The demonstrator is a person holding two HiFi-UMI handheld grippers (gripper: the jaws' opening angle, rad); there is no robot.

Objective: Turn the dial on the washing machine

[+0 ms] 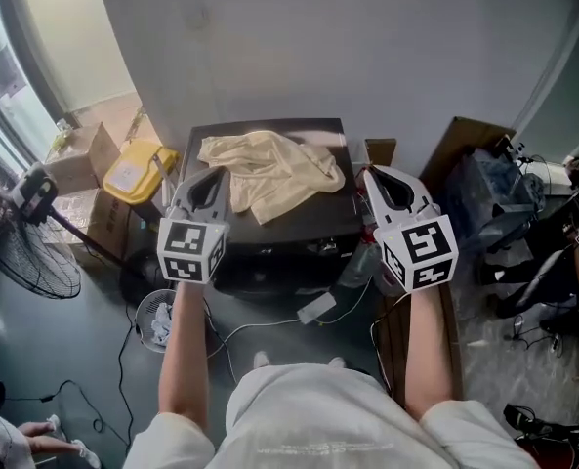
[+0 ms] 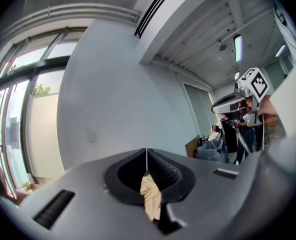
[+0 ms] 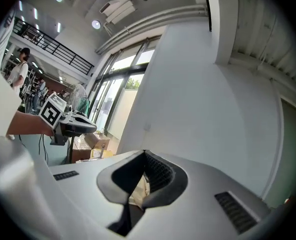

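both tools, the left gripper and right gripper, had jaws closed on nothing. only the head view showed the washing machine against the wall, front facing the person, cloth on top; its dial was indiscernible.

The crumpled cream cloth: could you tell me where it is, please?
Head view, centre: the cream cloth lies atop the dark washing machine, right of the yellow box.

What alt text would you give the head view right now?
The left gripper and the right gripper hover with jaws together above a dark washing machine that has a crumpled cream cloth on top. To its left stand cardboard boxes and a floor fan.
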